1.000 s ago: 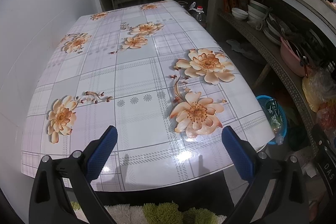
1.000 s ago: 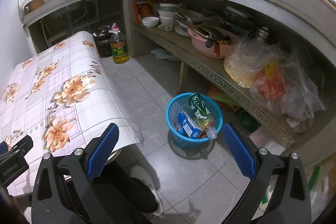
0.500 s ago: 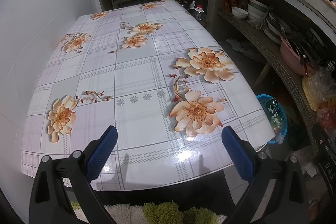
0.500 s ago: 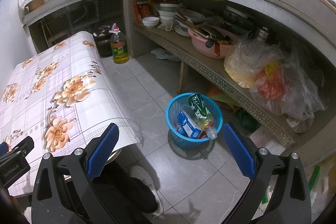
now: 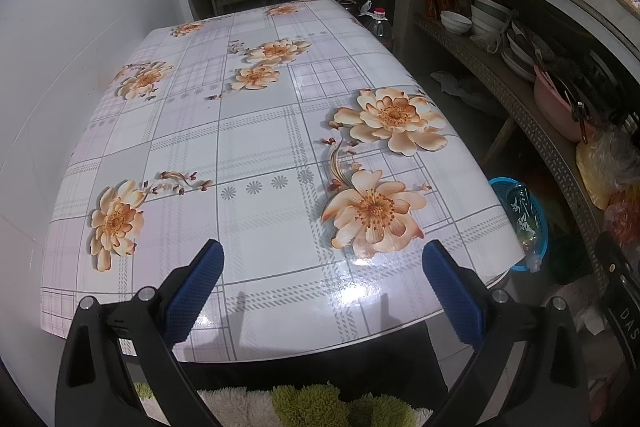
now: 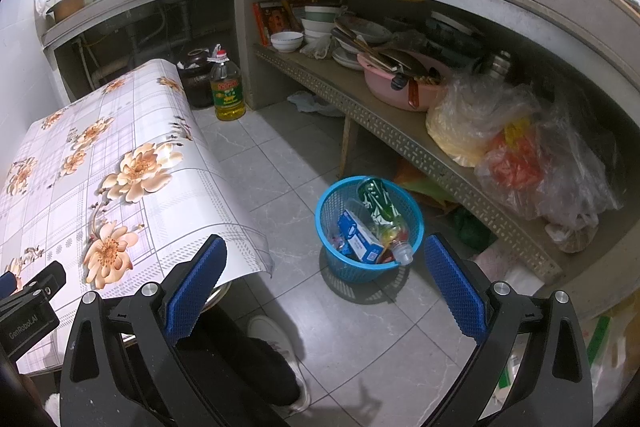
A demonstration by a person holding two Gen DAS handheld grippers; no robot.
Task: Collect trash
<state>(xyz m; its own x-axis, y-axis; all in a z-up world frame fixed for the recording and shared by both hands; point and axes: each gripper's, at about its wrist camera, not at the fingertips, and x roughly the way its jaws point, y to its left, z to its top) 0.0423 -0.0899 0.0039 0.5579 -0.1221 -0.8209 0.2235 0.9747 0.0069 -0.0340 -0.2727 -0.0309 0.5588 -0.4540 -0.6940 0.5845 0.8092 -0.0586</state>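
Your left gripper [image 5: 320, 277] hangs over the near edge of the table [image 5: 256, 147], fingers spread wide with nothing between them, probably because the flowered cloth shows no scraps to pick up. Over at your right, the right gripper [image 6: 325, 271] is spread and empty too, aimed down at the floor. The blue basket [image 6: 340, 261] sits at about 12 o'clock from it, beside the table and by the low shelf [image 6: 400, 137], handy for dropping stuff in. The trash is already inside: a green bottle [image 6: 380, 205] and a blue box [image 6: 358, 237]. Looks mostly done to me.
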